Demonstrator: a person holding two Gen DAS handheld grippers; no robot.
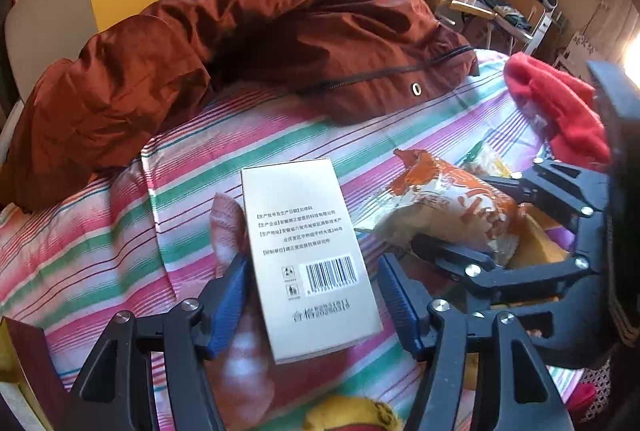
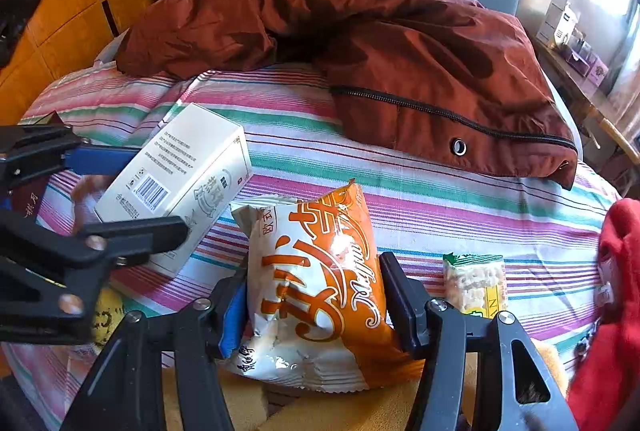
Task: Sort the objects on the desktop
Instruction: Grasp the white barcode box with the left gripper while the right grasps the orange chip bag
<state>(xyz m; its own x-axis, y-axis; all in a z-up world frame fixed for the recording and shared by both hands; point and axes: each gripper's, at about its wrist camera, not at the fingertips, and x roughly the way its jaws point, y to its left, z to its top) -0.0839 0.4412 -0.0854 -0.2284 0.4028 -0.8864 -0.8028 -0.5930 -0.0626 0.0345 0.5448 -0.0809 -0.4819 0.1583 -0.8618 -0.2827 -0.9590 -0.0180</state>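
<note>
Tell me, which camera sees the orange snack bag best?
The right wrist view. There the orange snack bag fills the middle, its whole printed front showing between the right gripper fingers. In the left wrist view the bag sits off to the side, crumpled and partly hidden behind that gripper.

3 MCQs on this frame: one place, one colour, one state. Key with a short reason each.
1. Where does the small green-topped snack pack lie?
A. right of the orange snack bag
B. on the jacket
C. inside the box

2. What colour is the jacket?
A. green
B. rust brown
C. white

3. How does the right gripper stand?
A. wide open over bare cloth
B. closed on the orange snack bag
C. closed on the box

Key: A, it lies on the striped cloth right of the orange snack bag. B, rust-brown fabric with a dark zip. B, both pads press the bag's sides.
</note>
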